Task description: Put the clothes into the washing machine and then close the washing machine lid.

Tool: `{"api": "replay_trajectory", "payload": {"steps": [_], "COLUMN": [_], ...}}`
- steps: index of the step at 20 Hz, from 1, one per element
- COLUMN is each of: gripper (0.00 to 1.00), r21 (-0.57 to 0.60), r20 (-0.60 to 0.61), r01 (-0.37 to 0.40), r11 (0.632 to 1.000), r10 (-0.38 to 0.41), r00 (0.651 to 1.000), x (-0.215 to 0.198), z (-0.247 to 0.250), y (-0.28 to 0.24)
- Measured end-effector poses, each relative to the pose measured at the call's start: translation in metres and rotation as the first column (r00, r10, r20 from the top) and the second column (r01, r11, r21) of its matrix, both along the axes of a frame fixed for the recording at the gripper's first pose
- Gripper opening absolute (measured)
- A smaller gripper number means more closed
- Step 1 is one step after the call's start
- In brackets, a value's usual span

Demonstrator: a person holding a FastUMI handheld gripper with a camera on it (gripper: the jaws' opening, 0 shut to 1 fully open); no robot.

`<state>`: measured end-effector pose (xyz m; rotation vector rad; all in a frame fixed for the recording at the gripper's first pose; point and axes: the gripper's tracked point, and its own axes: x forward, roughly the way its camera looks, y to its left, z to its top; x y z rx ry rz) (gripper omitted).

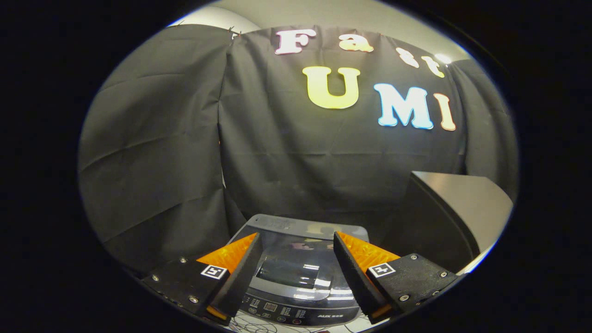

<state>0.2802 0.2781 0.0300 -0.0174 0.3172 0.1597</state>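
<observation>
Grey washing machine (296, 277), glossy lid (296, 259) closed

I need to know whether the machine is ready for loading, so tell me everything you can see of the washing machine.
The washing machine is a top-loading unit seen from above, just ahead of and partly between the open gripper fingers, which touch nothing. Its top is grey with a dark, glossy lid that looks like glass or plastic and reflects the room. The lid lies flat and shut. A control panel with small buttons runs along the near edge. It stands in front of the black cloth wall, beside a dark slanted panel.
</observation>
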Motion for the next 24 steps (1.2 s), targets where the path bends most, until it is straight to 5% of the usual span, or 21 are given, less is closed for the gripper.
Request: {"api": "replay_trajectory", "payload": {"steps": [12,24], "gripper": [0.95,0.95], "r21": [0.009,0.049], "r20": [0.132,0.175], "r01": [-0.025,0.073], "r11": [1.000,0.996], "r10": [0.024,-0.081], "r00": [0.991,0.981], "x": [-0.086,-0.168], "z": [0.059,0.080], "y": [-0.102,-0.216]}}
